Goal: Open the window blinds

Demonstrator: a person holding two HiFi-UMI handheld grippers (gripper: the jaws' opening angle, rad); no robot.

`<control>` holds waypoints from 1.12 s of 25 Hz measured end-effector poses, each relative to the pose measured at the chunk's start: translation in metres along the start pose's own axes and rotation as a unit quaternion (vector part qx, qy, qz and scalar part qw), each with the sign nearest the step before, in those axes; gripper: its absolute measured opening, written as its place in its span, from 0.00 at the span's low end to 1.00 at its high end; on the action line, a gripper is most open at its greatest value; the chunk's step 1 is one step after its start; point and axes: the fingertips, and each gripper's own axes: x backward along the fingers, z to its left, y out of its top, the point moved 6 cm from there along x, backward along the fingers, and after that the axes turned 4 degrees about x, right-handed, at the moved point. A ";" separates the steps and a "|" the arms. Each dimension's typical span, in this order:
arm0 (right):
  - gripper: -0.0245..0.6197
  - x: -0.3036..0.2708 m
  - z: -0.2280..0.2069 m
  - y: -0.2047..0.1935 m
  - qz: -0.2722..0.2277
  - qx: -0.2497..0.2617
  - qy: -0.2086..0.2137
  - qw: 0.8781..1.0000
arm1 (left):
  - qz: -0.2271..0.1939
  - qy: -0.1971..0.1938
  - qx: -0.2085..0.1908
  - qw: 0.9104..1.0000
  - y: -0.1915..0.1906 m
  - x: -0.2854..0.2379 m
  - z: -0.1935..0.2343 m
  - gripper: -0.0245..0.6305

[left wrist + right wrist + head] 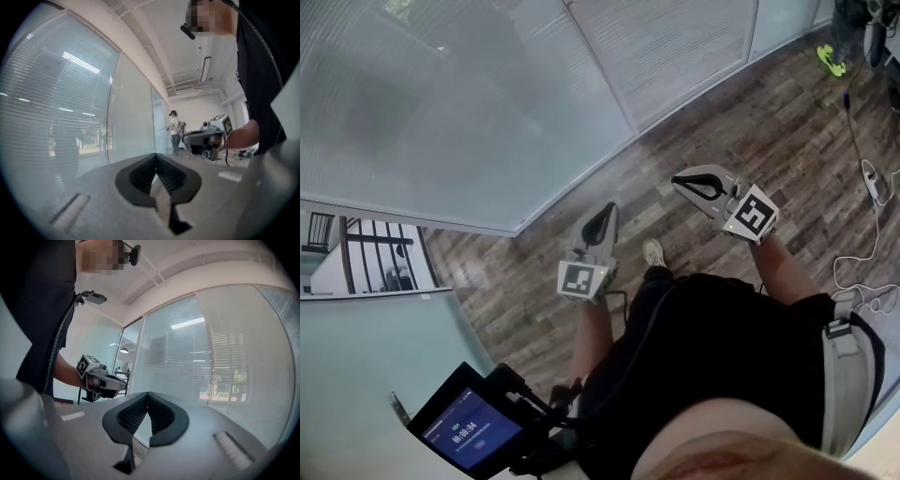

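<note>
A black shirt (722, 356) fills the bottom of the head view, with a small lit screen (469, 429) on a mount beside it at the lower left. Beyond these the person holds both grippers out over the wooden floor (516, 281), pointing toward the glass wall (694, 56). The left gripper (605, 210) has its jaws pressed together at the tips with nothing between them. The right gripper (679, 180) is likewise closed and empty. Each gripper view shows only the dark hollow behind the meeting tips. The window blinds (441, 94) hang behind the glass panels across the top of the head view, lowered, with their slats turned flat so little shows through. Neither gripper touches the glass; both are held apart from the wall. A white shoe (653, 253) shows on the floor between the grippers, and a white power strip (871, 178) lies near the right edge. In the left gripper view another person (174, 131) stands far down the glass wall
</note>
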 end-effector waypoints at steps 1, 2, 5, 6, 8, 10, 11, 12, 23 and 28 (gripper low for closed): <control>0.05 -0.006 -0.004 -0.002 0.003 0.002 0.000 1.000 | -0.001 -0.003 0.001 1.000 -0.002 -0.005 0.006 0.04; 0.05 -0.014 -0.009 -0.004 0.005 0.005 0.002 1.000 | 0.001 -0.004 0.005 1.000 -0.002 -0.009 0.014 0.04; 0.05 -0.045 -0.029 -0.006 0.013 0.010 0.004 1.000 | 0.000 -0.005 0.008 1.000 -0.008 -0.023 0.054 0.04; 0.05 -0.054 -0.036 -0.006 0.016 0.010 0.002 1.000 | -0.007 -0.007 0.001 1.000 -0.011 -0.028 0.068 0.04; 0.05 -0.065 -0.047 -0.002 0.021 0.014 -0.004 1.000 | -0.012 -0.013 -0.002 1.000 -0.005 -0.038 0.083 0.04; 0.05 -0.072 -0.056 0.001 0.028 0.021 -0.013 0.999 | -0.010 -0.022 0.010 1.000 0.005 -0.047 0.091 0.04; 0.05 -0.075 -0.059 0.002 0.030 0.022 -0.019 0.999 | -0.013 -0.027 0.008 1.000 0.005 -0.050 0.096 0.04; 0.05 -0.079 -0.062 0.002 0.032 0.022 -0.024 0.999 | -0.016 -0.034 0.004 0.999 0.004 -0.053 0.102 0.04; 0.05 -0.150 -0.116 -0.010 0.056 0.006 -0.072 0.996 | -0.014 -0.089 -0.015 0.996 0.015 -0.110 0.209 0.04; 0.05 -0.164 -0.117 -0.015 0.054 0.014 -0.086 0.995 | -0.031 -0.099 -0.029 0.994 0.007 -0.109 0.224 0.04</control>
